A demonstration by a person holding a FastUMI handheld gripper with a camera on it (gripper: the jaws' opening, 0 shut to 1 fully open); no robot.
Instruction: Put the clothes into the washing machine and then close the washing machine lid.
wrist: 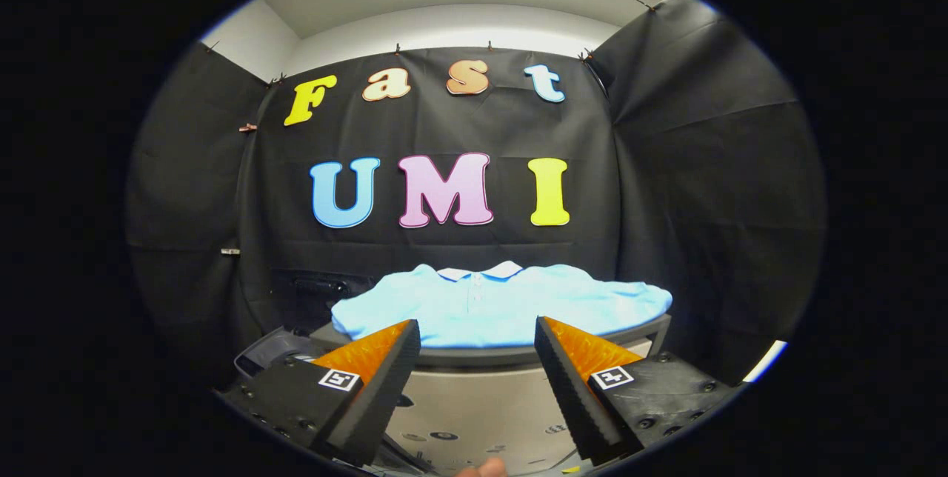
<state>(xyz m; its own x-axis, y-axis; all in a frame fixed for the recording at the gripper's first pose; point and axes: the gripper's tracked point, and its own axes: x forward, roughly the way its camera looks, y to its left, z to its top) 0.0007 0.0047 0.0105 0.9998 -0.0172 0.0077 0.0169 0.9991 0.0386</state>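
A light blue polo shirt (pixel 496 303) with a white collar lies spread flat on the dark top (pixel 652 327) of a washing machine, its collar toward the booth wall. My gripper (pixel 478 332) stands open a little short of the shirt's near edge, with nothing between its fingers. The machine's pale front panel (pixel 474 403) shows between and below the fingers, with small round marks on it. Whether the machine's lid is up or down I cannot tell.
Black cloth walls close the booth at the back and on both sides. A dark rounded object (pixel 266 351) sits low beside the machine, past one finger. A bit of a hand (pixel 485 468) shows below the fingers.
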